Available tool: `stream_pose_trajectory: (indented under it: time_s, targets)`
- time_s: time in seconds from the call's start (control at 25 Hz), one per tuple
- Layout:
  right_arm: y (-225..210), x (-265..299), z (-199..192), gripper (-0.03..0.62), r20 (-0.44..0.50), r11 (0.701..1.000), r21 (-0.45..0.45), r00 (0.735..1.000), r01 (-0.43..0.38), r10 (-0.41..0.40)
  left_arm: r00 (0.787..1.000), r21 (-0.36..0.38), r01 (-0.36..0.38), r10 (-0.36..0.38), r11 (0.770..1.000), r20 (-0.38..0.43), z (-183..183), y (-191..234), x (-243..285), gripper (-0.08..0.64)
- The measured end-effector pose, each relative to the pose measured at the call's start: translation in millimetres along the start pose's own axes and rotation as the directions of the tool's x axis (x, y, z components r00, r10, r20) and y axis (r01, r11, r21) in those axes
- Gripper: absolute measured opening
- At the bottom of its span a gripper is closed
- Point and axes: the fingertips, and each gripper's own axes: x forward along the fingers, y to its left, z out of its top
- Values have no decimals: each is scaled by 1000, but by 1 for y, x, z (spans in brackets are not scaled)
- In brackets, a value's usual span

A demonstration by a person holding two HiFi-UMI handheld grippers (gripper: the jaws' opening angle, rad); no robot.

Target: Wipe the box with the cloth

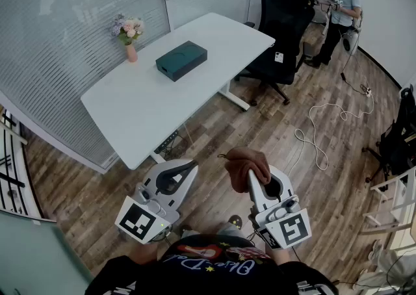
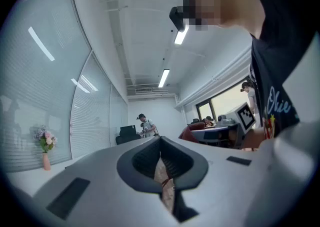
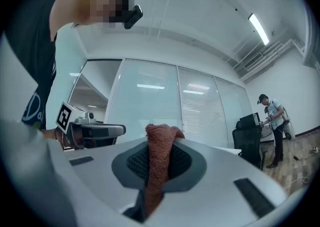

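1. Box (image 1: 181, 60): dark teal, flat on the white table (image 1: 136, 112), near a flower vase (image 1: 130, 50), well apart from both grippers
2. Cloth (image 1: 247, 162): reddish-brown, pinched between right gripper (image 1: 253, 177) jaws
3. Left gripper (image 1: 177, 175): jaws pressed together, holding nothing

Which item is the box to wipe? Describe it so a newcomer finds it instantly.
Find the long white table beside the glass wall with blinds. Near its middle lies the box, a flat dark teal rectangle. Its only neighbour there is a small pink vase of flowers, upright nearer the wall; the box is the low dark slab.
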Motion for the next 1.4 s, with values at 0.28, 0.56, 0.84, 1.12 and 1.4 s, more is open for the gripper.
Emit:
stream_pose_trajectory:
  time_s: [0.28, 0.56, 0.84, 1.12, 1.4]
  targets:
    - [-7, -3, -4, 25, 6, 1000, 9, 1000, -3, 3, 1000, 5, -11, 11, 1000, -10, -2, -4, 5, 3]
    - [-35, -10, -9, 25, 25, 998, 59, 999, 20, -21, 1000, 15, -14, 14, 1000, -21, -2, -6, 25, 3]
    - [-72, -32, -9, 25, 37, 996, 66, 998, 55, -57, 999, 18, 46, -45, 999, -27, -3, -29, 64, 3]
    - [-129, -78, -3, 26, 35, 987, 26, 986, 161, -161, 986, 16, 167, -167, 986, 7, 1, -73, 129, 3]
    - [-184, -136, 8, 26, 41, 957, -30, 957, 287, -286, 955, 11, 294, -295, 956, 36, 1, -127, 189, 3]
